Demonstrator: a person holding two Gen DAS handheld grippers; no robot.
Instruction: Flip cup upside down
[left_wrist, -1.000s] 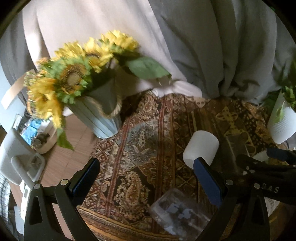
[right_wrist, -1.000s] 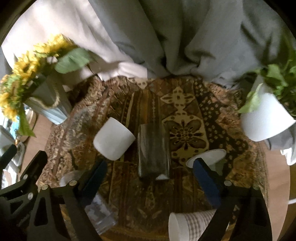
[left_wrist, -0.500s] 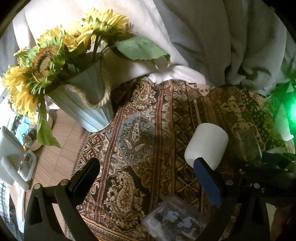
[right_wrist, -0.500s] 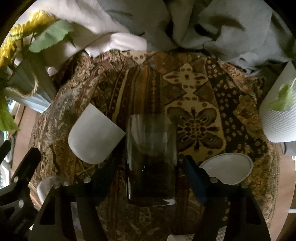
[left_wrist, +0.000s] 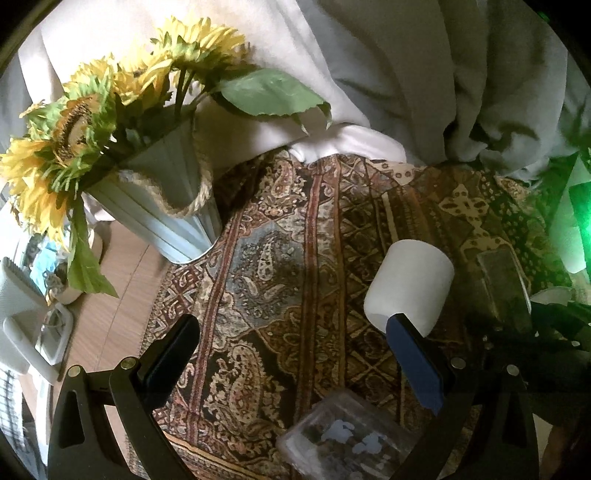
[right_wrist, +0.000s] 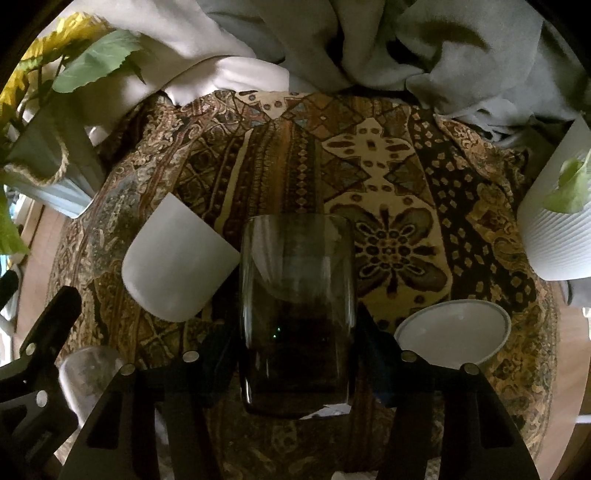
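Observation:
A dark smoked glass cup (right_wrist: 297, 314) stands on the patterned cloth (right_wrist: 384, 192), filling the middle of the right wrist view. My right gripper (right_wrist: 295, 354) has its two fingers pressed against the glass on both sides, shut on it. The same glass (left_wrist: 504, 284) shows at the right of the left wrist view, with the right gripper's dark frame below it. My left gripper (left_wrist: 291, 343) is open and empty above the cloth, its right finger in front of a white cup (left_wrist: 410, 284).
The white cup (right_wrist: 177, 262) stands bottom up just left of the glass. A white bowl (right_wrist: 454, 332) sits to its right, a clear plastic cup (left_wrist: 343, 439) lies near the front. A sunflower vase (left_wrist: 159, 206) stands left, a white ribbed pot (right_wrist: 557, 221) right, fabric behind.
My right gripper has moved forward around the dark glass and closed its fingers on it. My left gripper has moved slightly nearer the table and stays open.

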